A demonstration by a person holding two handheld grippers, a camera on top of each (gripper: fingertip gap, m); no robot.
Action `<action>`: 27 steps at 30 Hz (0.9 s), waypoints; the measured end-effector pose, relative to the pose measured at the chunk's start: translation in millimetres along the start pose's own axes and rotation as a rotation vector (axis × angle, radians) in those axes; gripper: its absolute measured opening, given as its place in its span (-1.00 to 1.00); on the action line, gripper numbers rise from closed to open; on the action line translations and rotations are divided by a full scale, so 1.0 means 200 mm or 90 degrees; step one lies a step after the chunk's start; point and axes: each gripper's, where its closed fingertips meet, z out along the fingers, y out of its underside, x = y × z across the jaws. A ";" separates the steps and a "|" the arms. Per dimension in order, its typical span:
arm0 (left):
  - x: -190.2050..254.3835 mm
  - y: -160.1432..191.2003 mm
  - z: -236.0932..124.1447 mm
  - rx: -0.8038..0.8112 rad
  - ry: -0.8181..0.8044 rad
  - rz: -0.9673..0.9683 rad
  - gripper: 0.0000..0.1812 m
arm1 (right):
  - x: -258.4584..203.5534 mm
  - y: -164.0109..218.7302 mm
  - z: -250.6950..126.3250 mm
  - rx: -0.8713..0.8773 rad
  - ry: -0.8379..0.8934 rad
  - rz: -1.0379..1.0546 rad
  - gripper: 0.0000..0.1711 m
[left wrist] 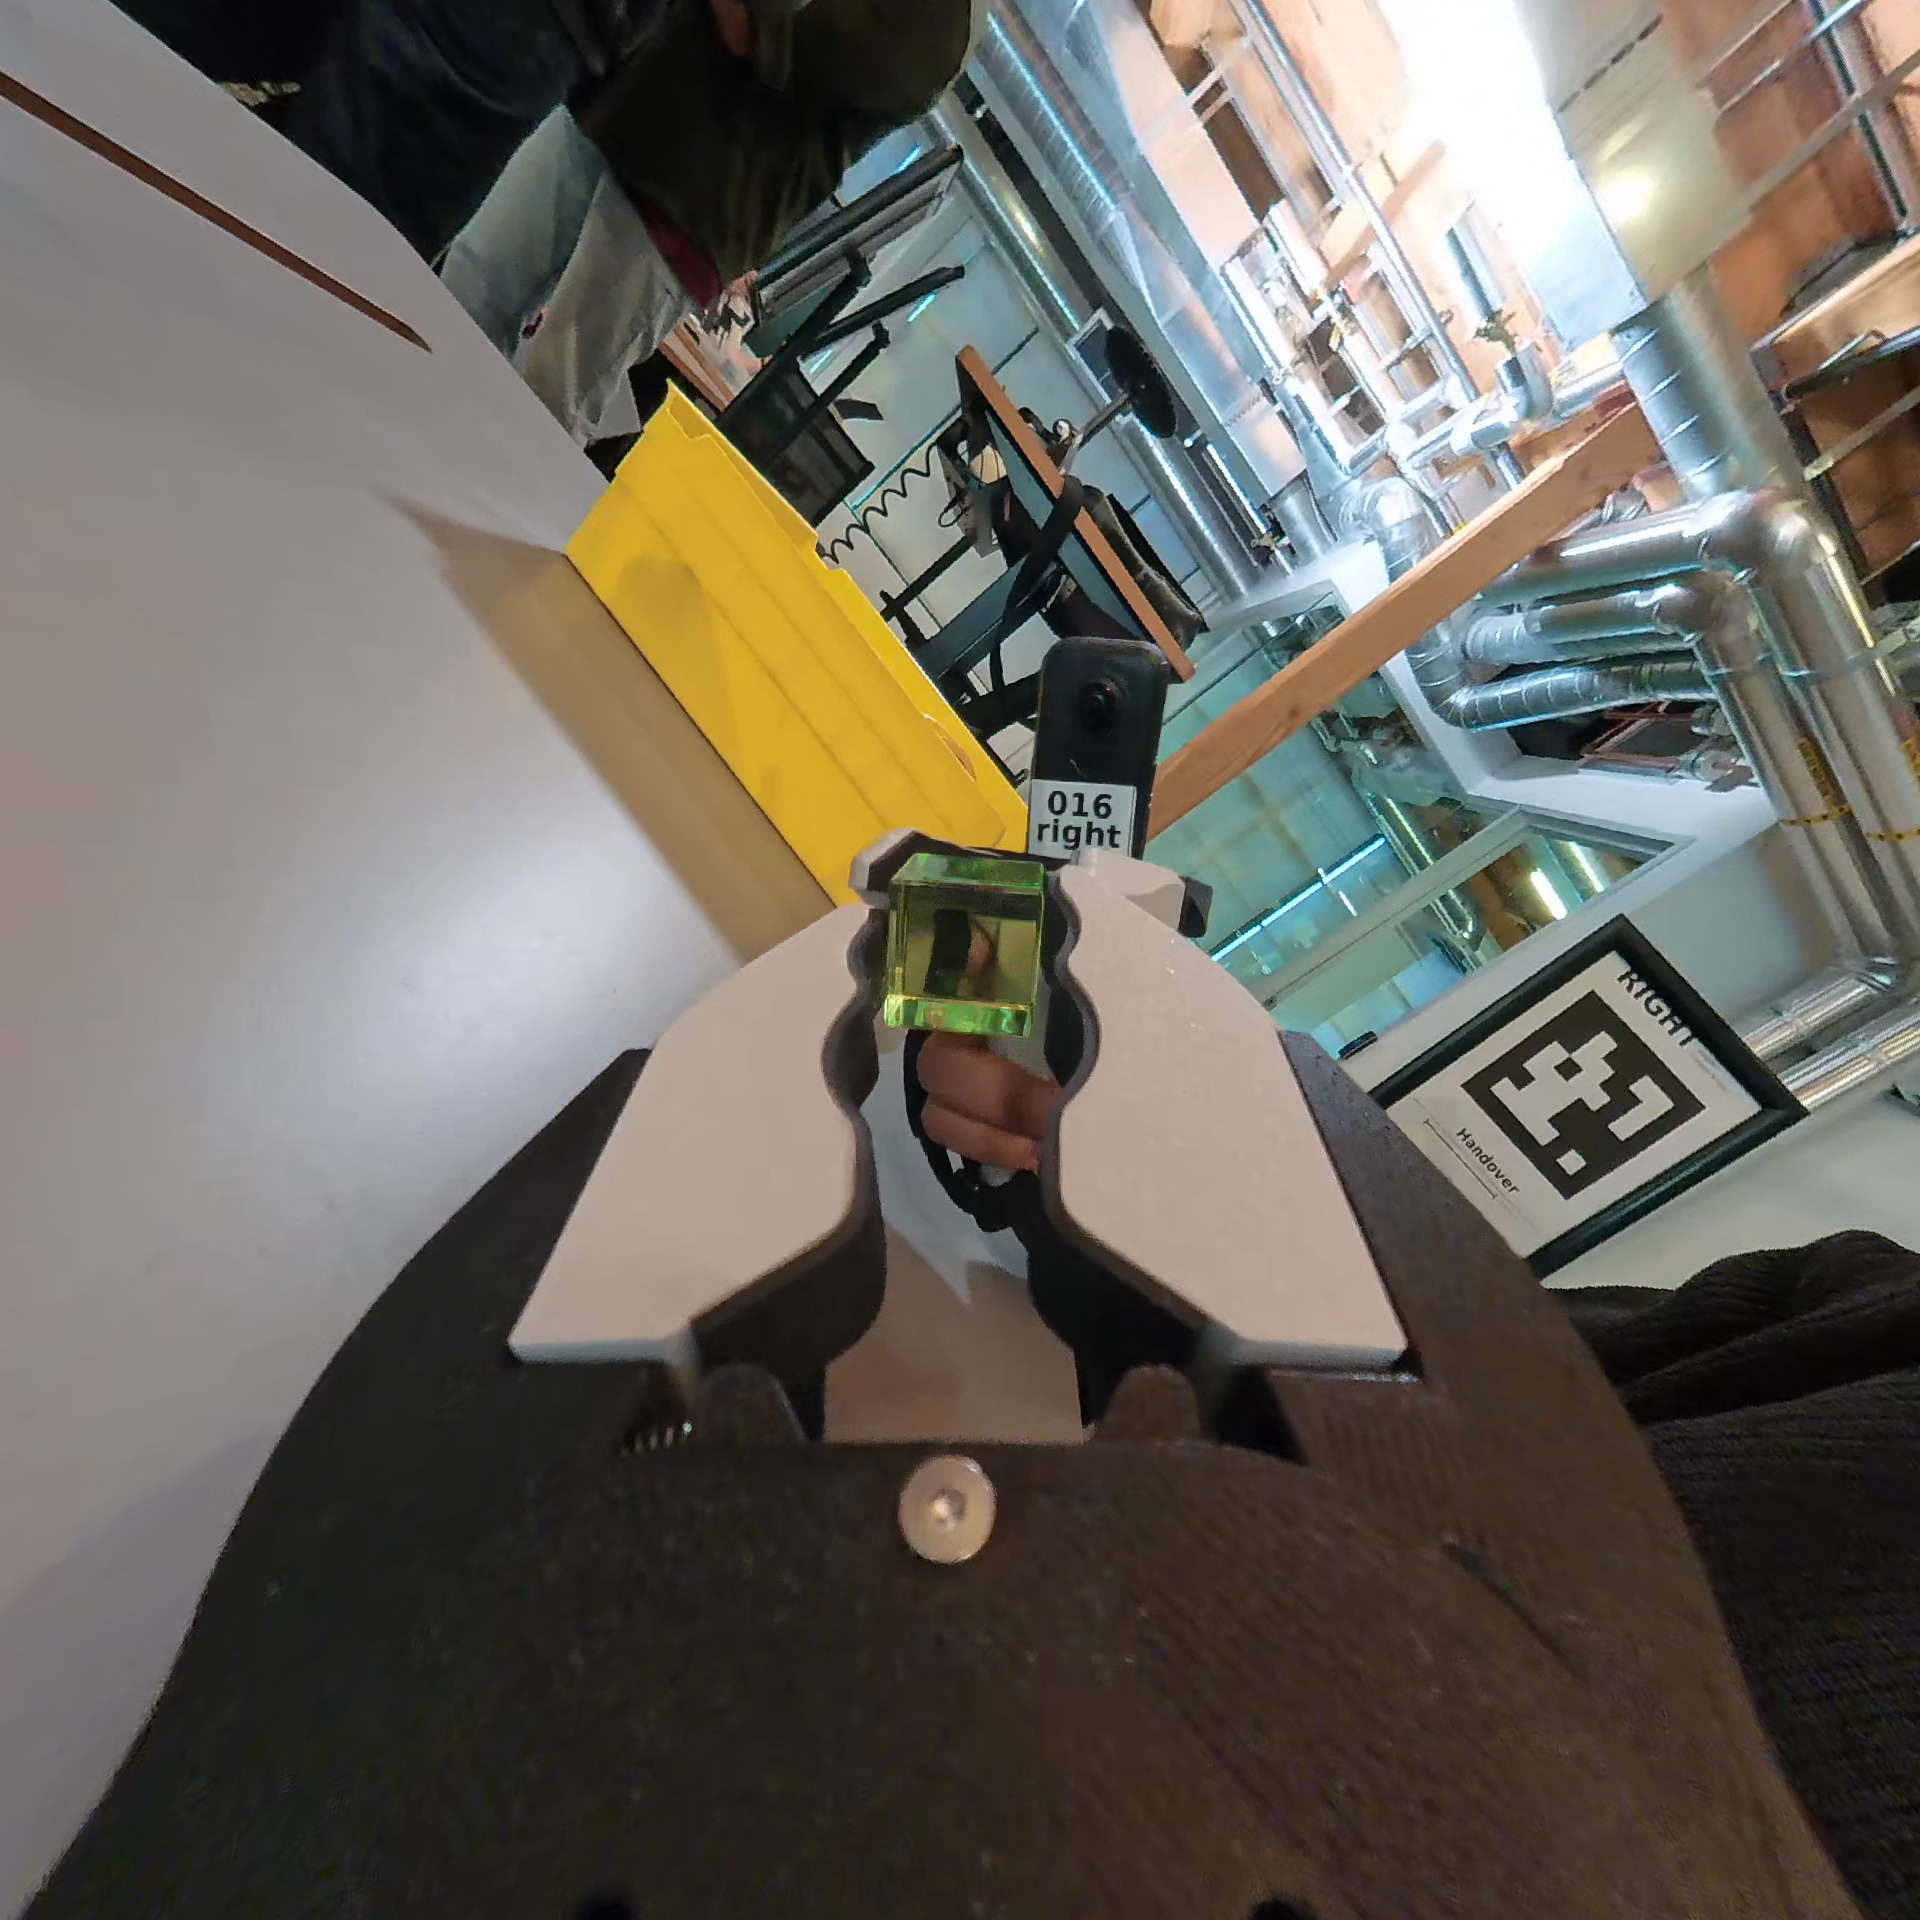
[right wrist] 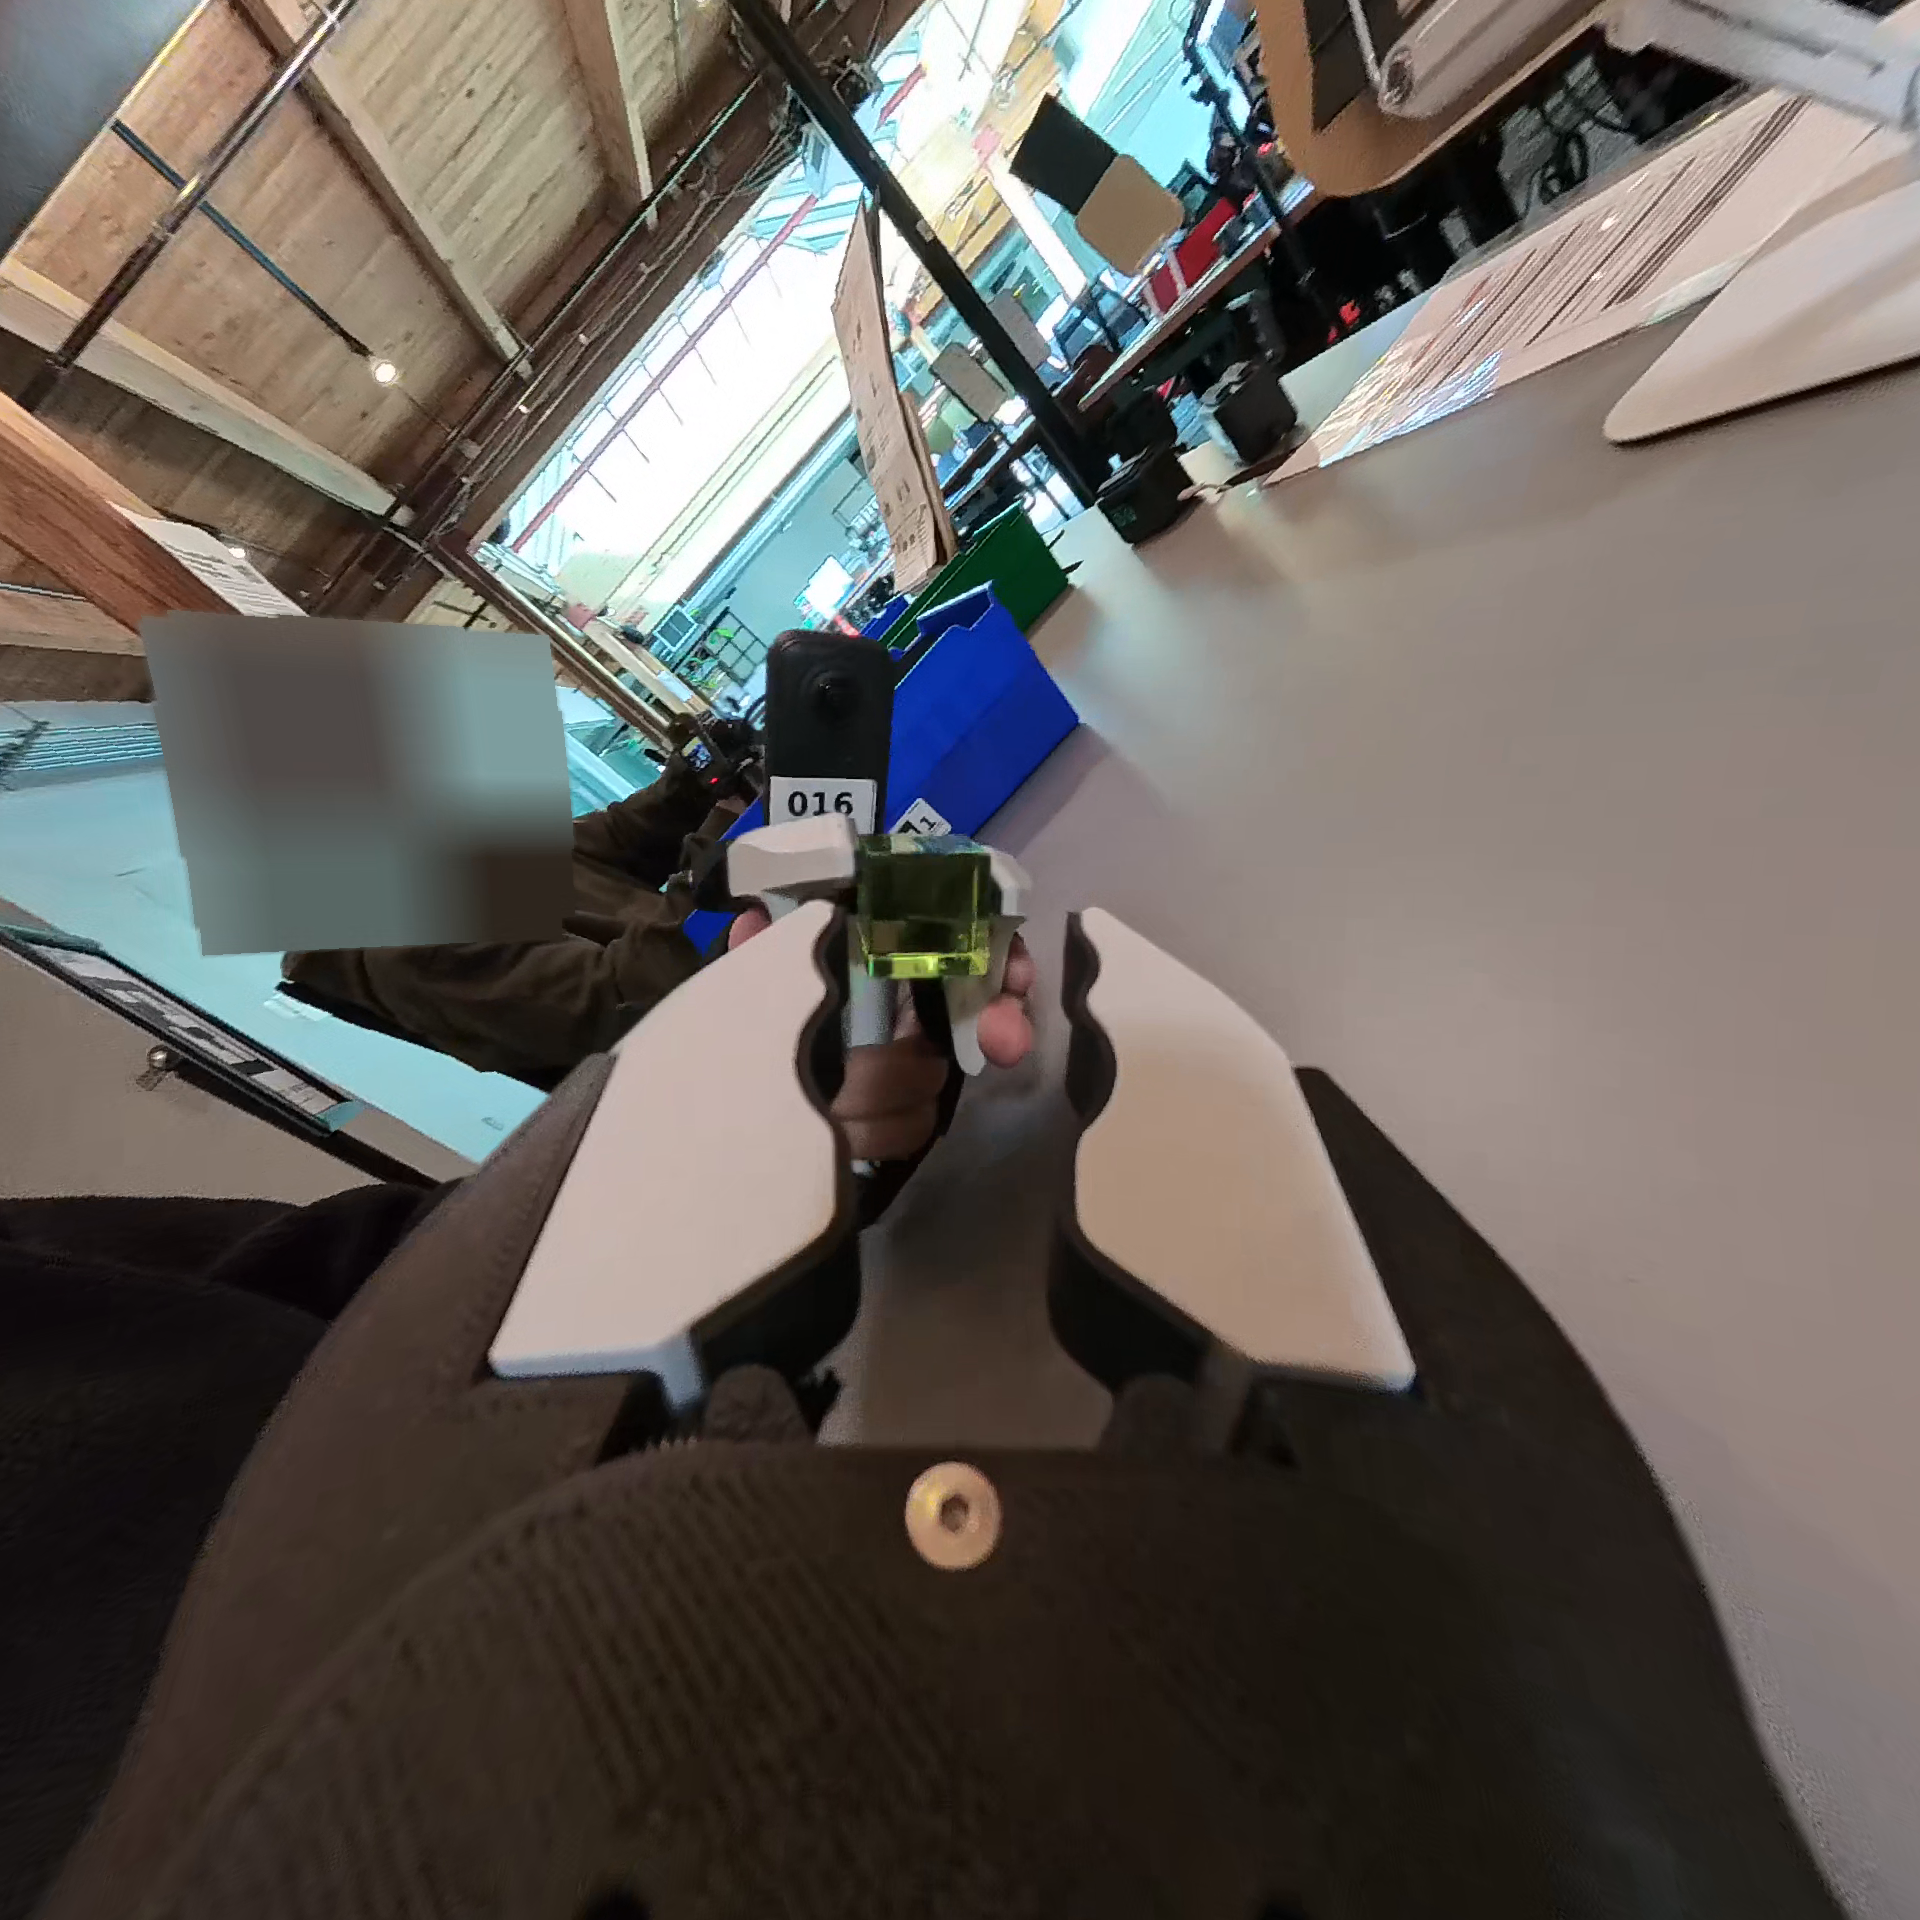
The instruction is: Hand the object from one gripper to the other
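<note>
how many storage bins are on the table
3: a yellow bin in the left wrist view, a blue bin and a green bin behind it in the right; others may be hidden.

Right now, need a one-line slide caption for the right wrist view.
Open right tool reaches toward the translucent green cube, clamped at the left tool's tips, above a pale grey table.

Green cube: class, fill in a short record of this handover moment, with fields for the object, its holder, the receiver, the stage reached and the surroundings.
object: translucent green cube
holder: left gripper, shut on the cube at its fingertips
receiver: right gripper, jaws wide open, tips about level with the cube
stage: handover not yet done; only one gripper grips the cube
support: cube in the air, off the white table
nearby: yellow bin; blue bin
</note>
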 end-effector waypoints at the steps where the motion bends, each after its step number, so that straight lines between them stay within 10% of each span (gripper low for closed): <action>1: 0.00 0.00 0.00 0.002 0.001 0.001 -0.66 | 0.00 0.00 0.01 -0.002 -0.005 0.003 -0.54; 27: -0.01 0.02 0.00 -0.002 0.011 -0.015 -0.66 | -0.01 0.09 0.08 -0.072 -0.015 -0.022 -0.70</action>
